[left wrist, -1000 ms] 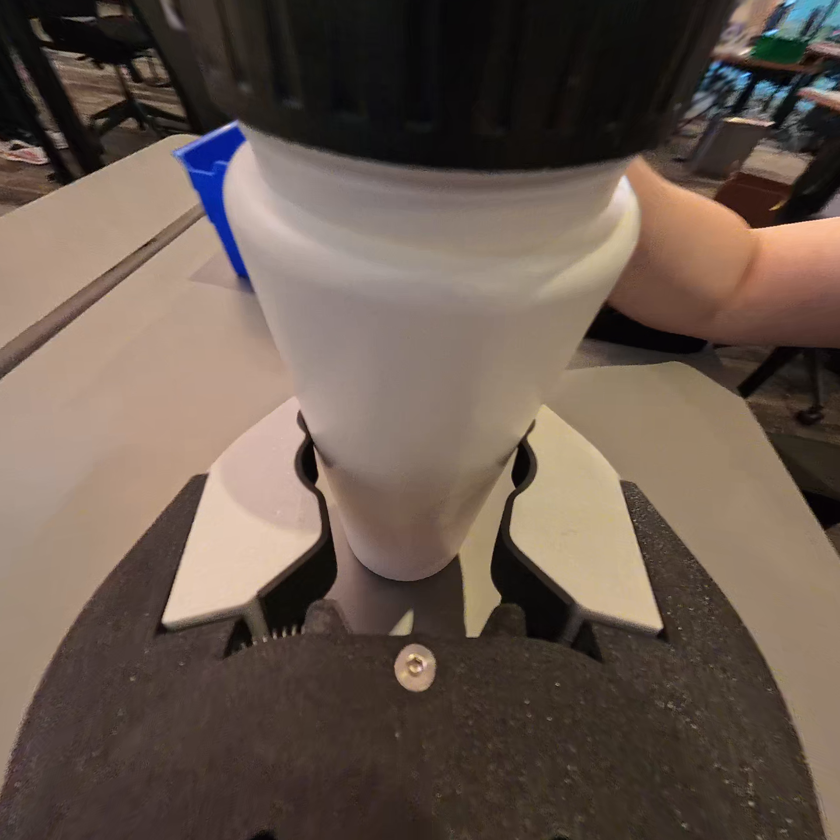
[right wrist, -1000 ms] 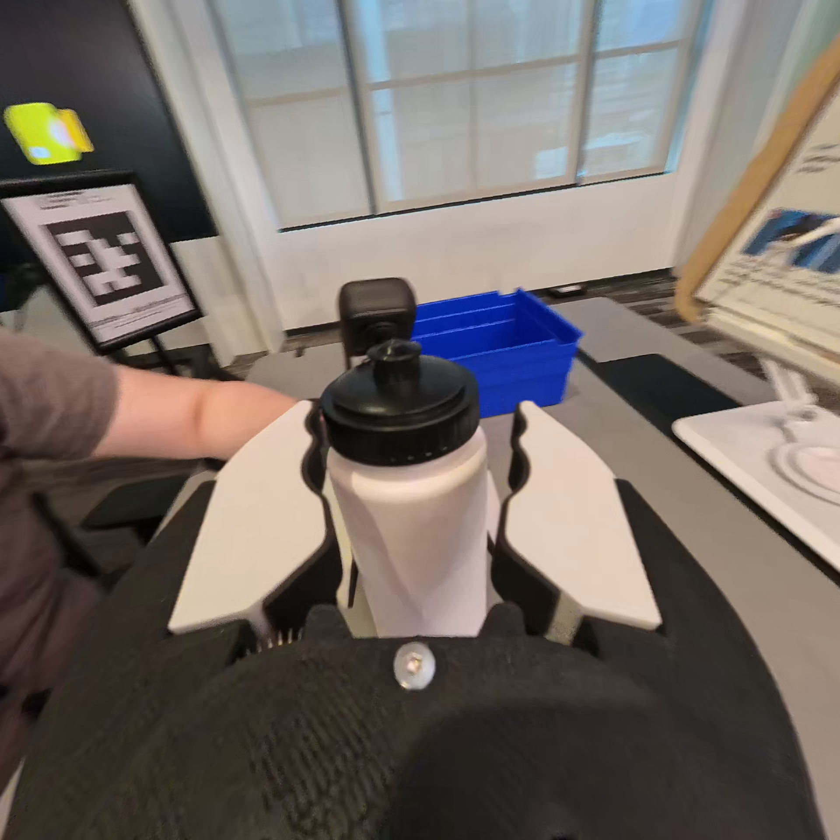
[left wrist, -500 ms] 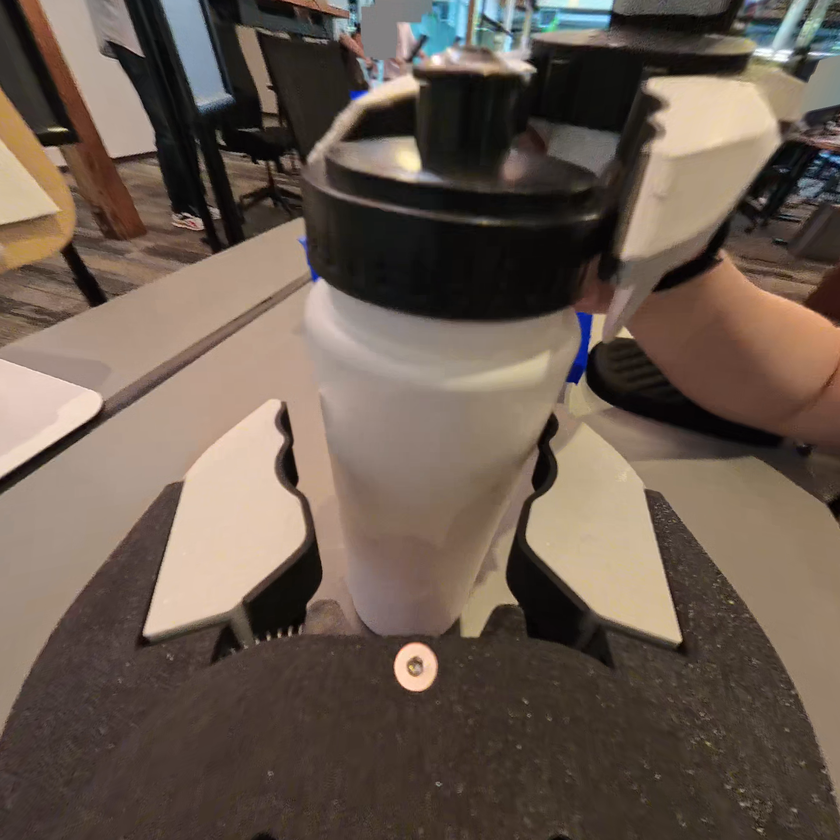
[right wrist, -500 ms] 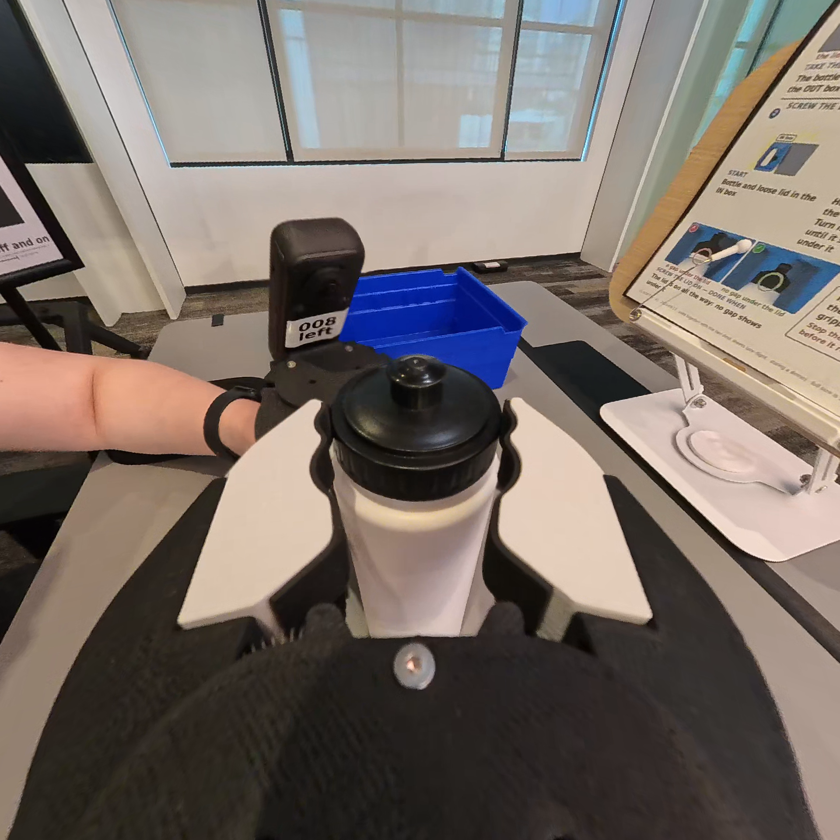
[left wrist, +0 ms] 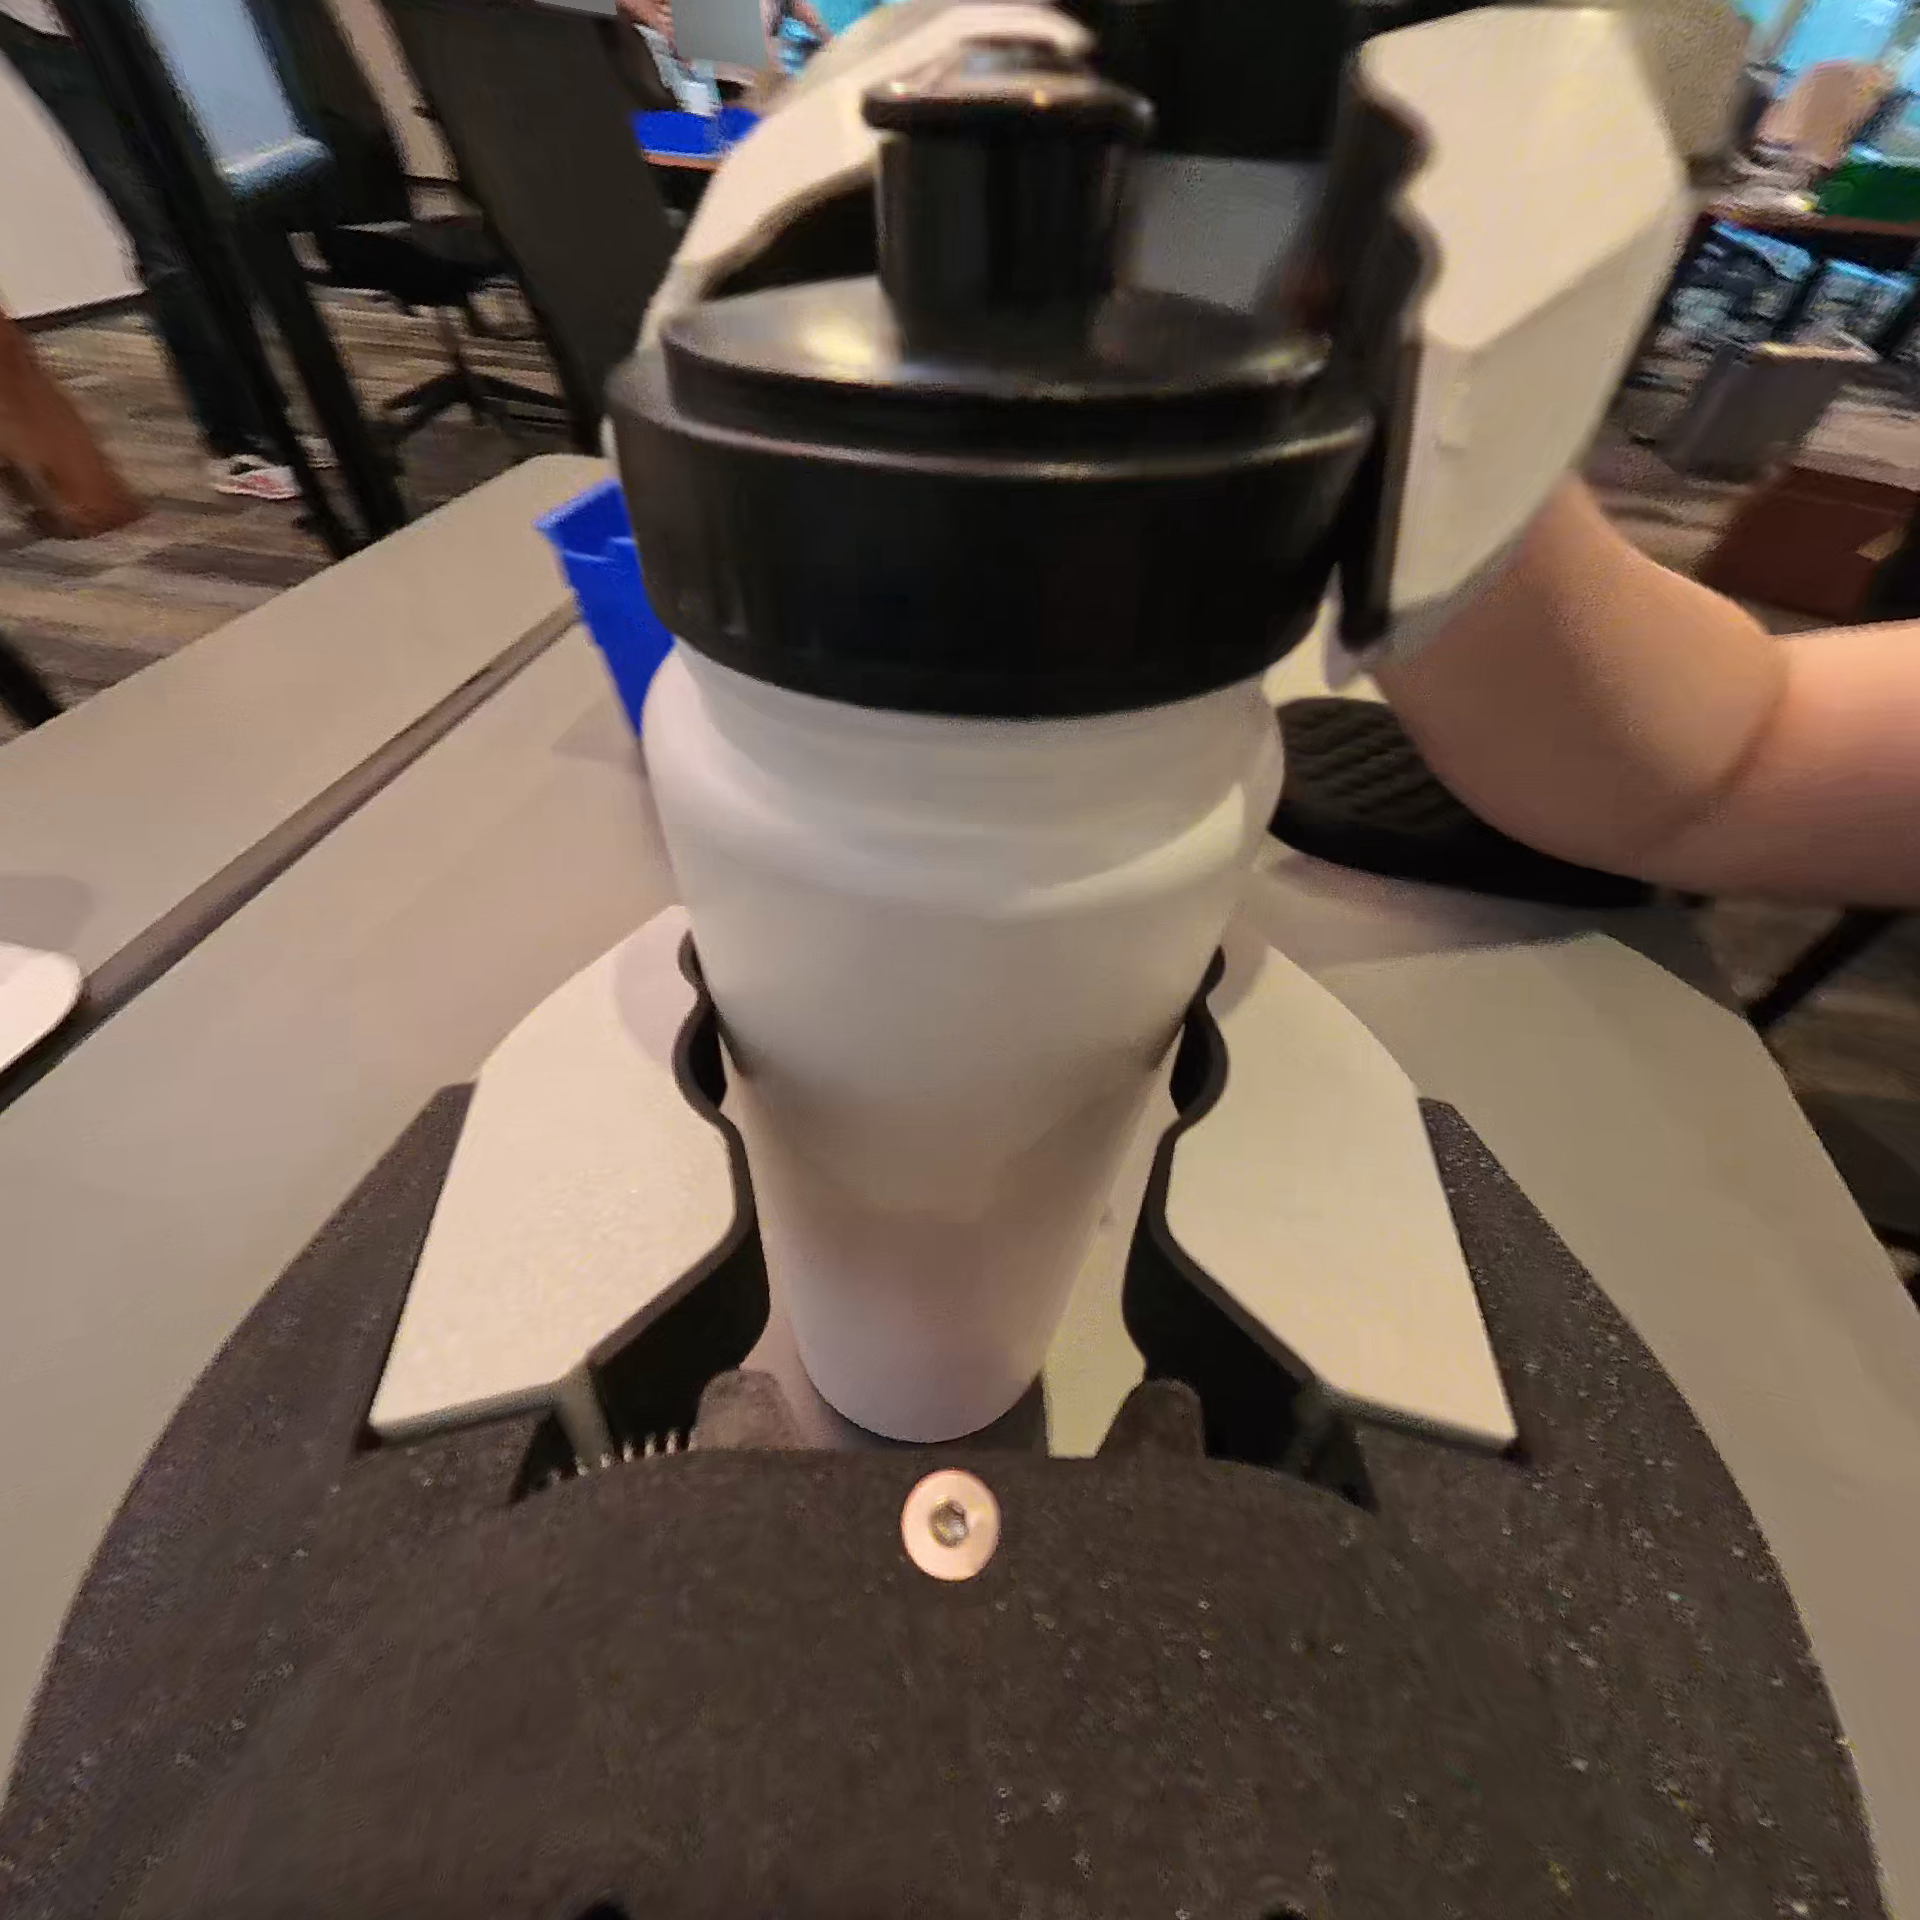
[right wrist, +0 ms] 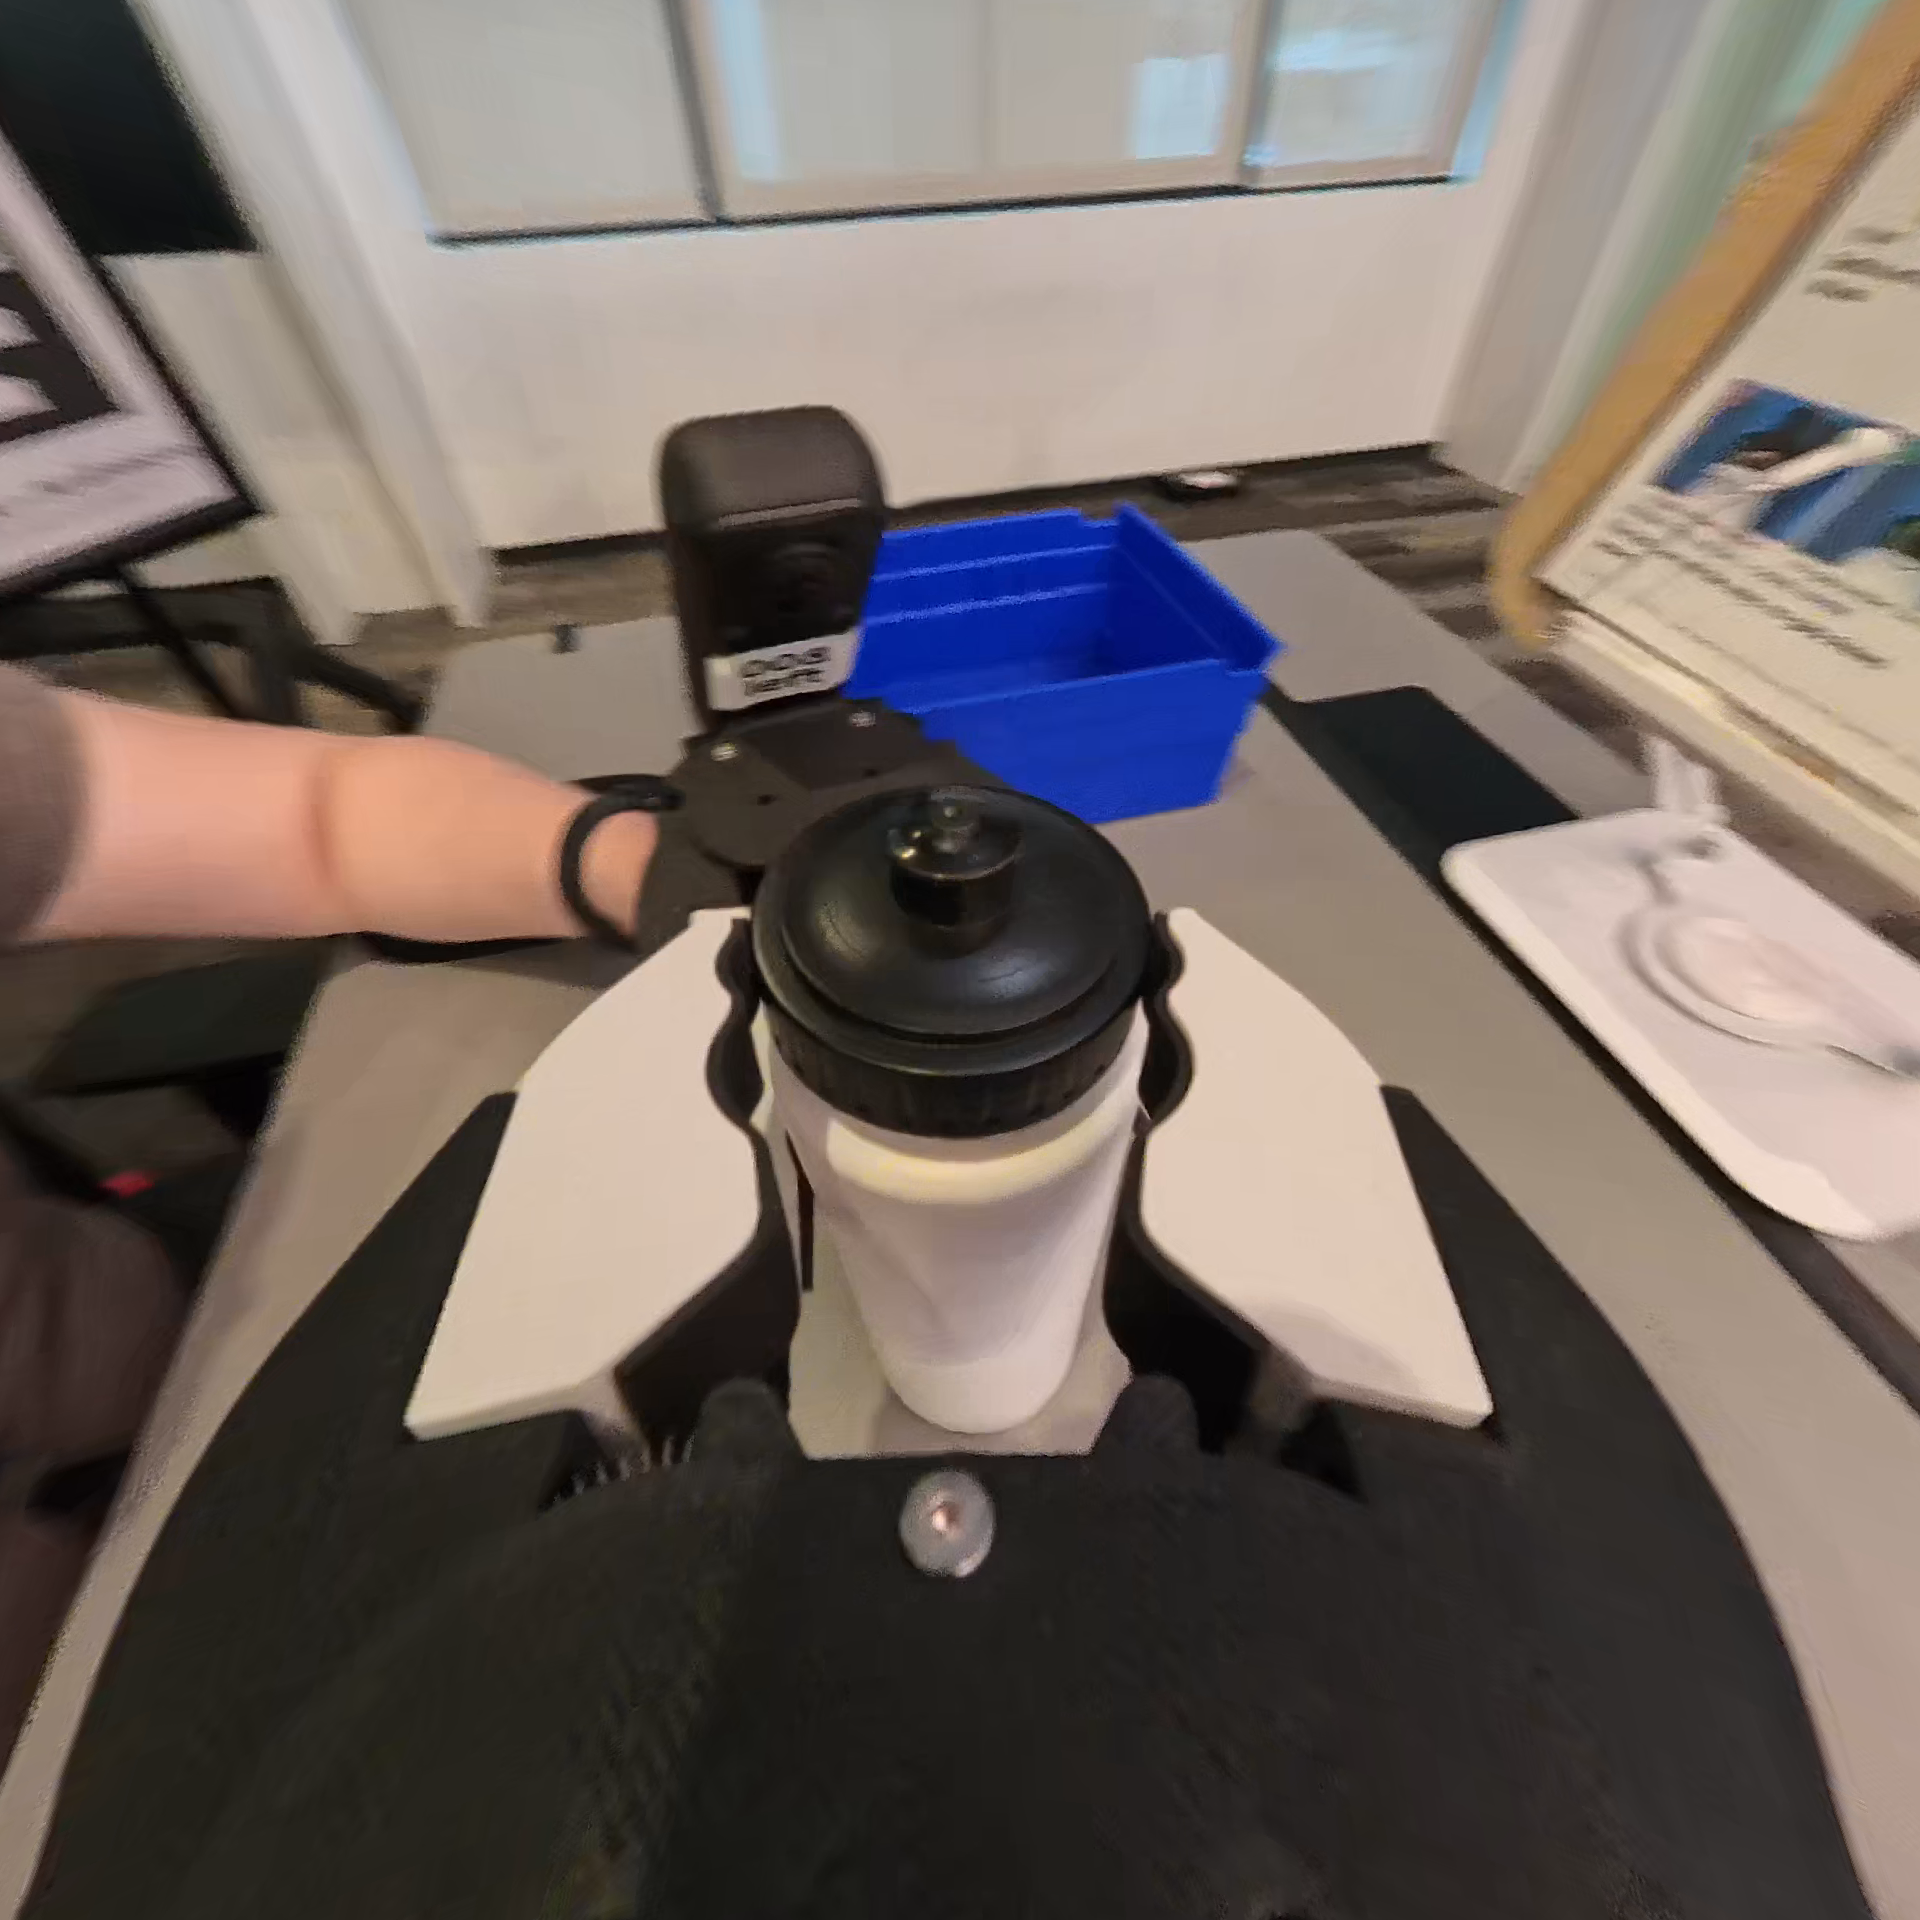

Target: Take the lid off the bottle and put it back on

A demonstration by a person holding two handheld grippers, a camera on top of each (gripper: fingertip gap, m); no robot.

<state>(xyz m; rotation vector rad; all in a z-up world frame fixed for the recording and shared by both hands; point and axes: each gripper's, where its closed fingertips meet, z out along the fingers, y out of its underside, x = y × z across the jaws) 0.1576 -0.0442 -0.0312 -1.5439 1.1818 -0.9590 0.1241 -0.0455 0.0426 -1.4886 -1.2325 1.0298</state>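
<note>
On grey table, blue bin, white bottle, windowed wall behind

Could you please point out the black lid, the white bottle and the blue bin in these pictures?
lid (right wrist: 951,997): right wrist view, on its flat top beside the spout.
bottle (left wrist: 951,1039): left wrist view, on the white body's middle.
bin (right wrist: 1081,717): right wrist view, on its near outer wall.

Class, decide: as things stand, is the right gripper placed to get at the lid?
Probably yes: the right gripper already has a finger on each side of the lid, and the left gripper grips the bottle lower down.
</note>
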